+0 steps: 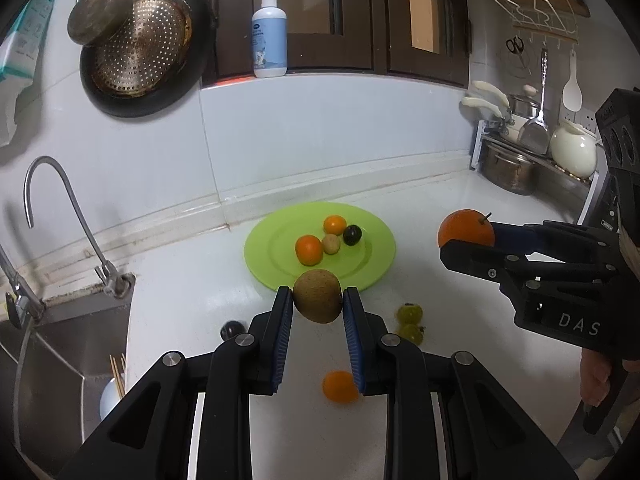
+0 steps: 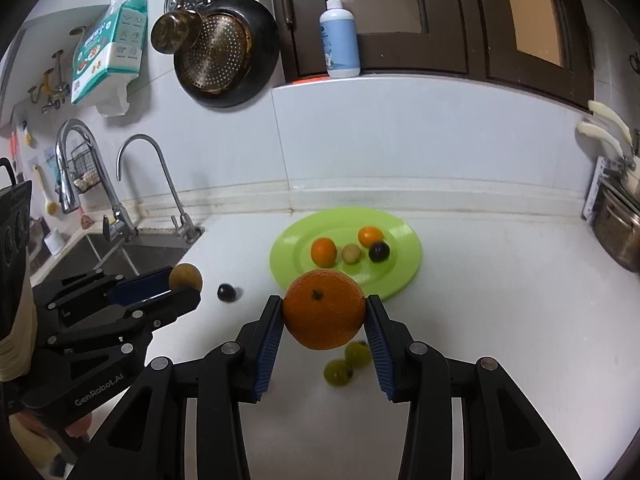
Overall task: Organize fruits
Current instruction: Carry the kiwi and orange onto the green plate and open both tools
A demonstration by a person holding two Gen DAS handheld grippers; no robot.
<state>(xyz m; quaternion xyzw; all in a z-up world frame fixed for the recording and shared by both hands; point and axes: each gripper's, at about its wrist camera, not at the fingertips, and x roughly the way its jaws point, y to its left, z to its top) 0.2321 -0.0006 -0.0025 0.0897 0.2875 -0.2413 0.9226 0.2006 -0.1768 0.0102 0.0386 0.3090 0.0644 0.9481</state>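
Note:
My left gripper [image 1: 317, 300] is shut on a brown kiwi [image 1: 318, 295], held above the white counter just in front of the green plate [image 1: 372, 272]. My right gripper [image 2: 325, 312] is shut on a large orange [image 2: 325, 309], also lifted off the counter near the plate [image 2: 404, 276]. The plate holds two small oranges, a tan fruit and a dark grape. Loose on the counter lie two green fruits [image 1: 410, 322], a small orange [image 1: 340, 387] and a dark grape [image 2: 226, 292]. Each gripper shows in the other's view, the right one [image 1: 470, 240] at right, the left one [image 2: 188, 284] at left.
A sink [image 2: 120, 256] with two taps lies at the left. Pans and a strainer [image 2: 216, 56] hang on the tiled wall. A soap bottle [image 2: 339, 36] stands on the window ledge. Metal pots [image 1: 508, 168] and a white jar [image 1: 573, 152] stand on a rack at the right.

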